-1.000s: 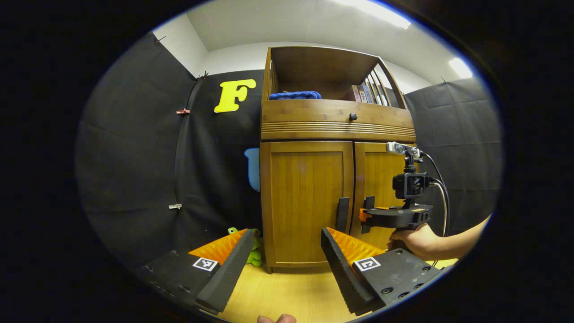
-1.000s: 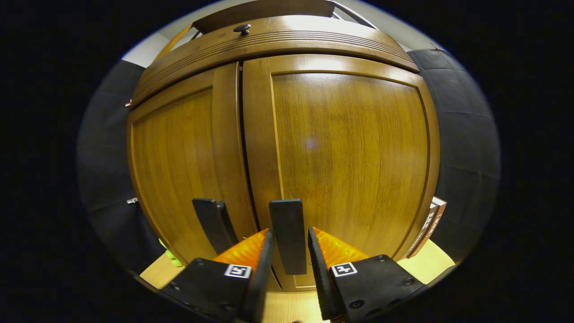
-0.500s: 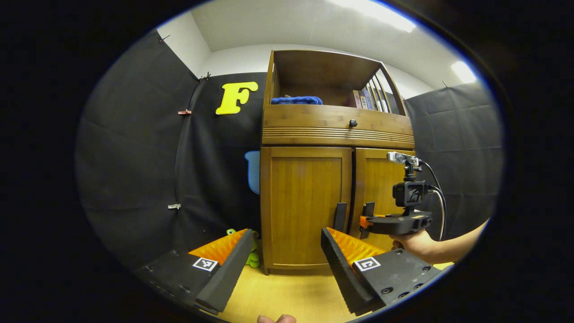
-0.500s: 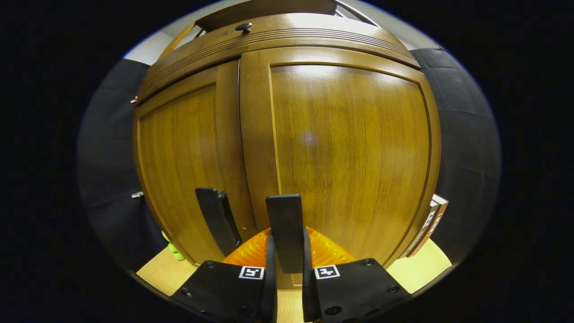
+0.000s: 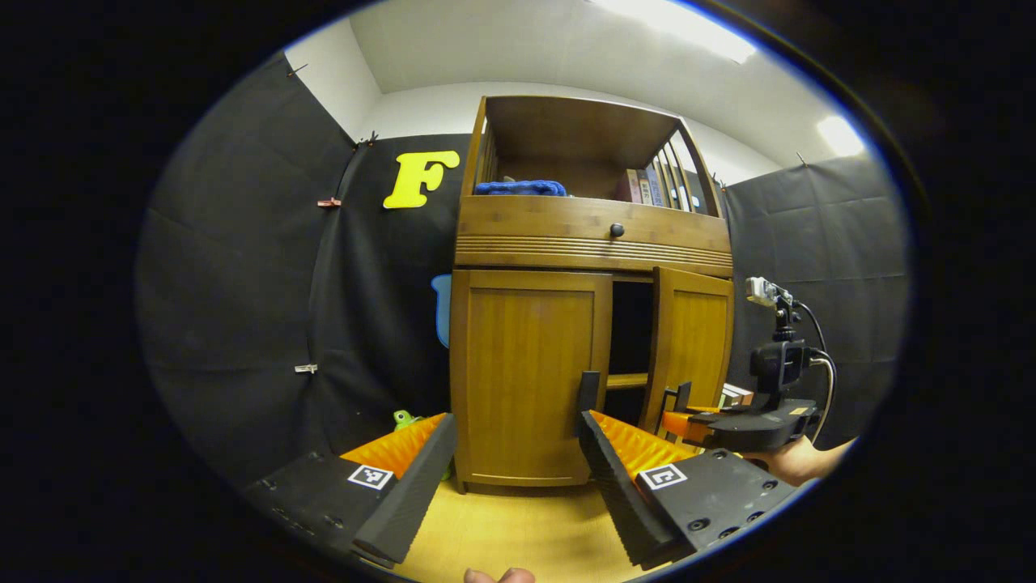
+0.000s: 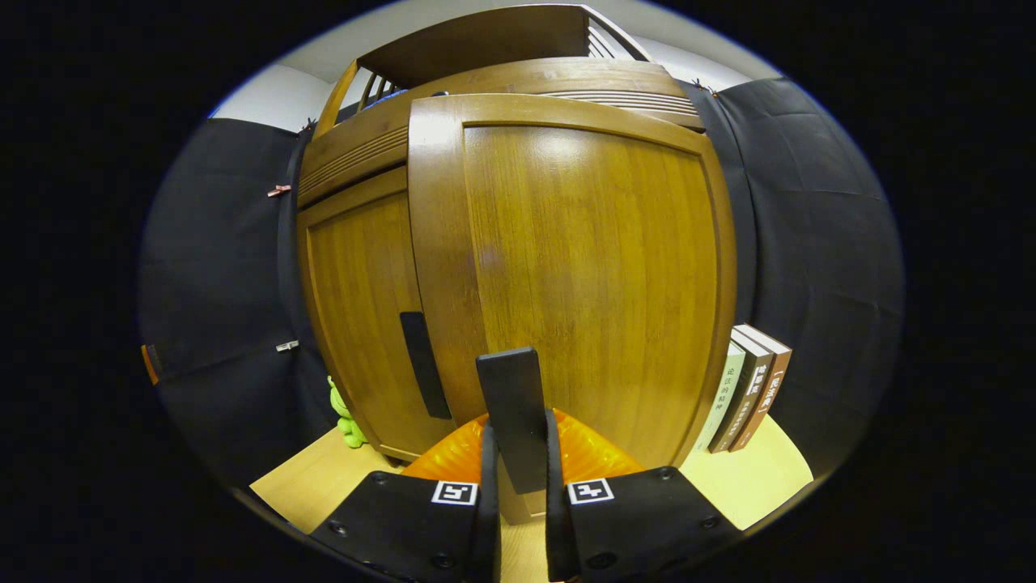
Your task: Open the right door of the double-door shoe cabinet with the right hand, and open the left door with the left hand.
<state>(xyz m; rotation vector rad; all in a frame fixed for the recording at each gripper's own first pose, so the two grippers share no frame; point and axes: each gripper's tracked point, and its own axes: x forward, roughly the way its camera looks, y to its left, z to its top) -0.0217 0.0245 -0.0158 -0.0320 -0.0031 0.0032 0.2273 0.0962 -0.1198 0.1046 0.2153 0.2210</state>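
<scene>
The shoe cabinet (image 5: 591, 235) stands on the pale wooden floor (image 5: 518, 534) against the black booth wall; its right door (image 6: 583, 275) is swung partly out from the cabinet front, showing a dark gap, while the left door (image 5: 526, 372) sits flush and closed. The right tool (image 6: 516, 494) is clamped with both fingers on the right door's black handle (image 6: 511, 405); the left tool (image 5: 510, 486) hangs spread wide and empty, well in front of the left door, whose handle (image 5: 588, 393) is untouched.
</scene>
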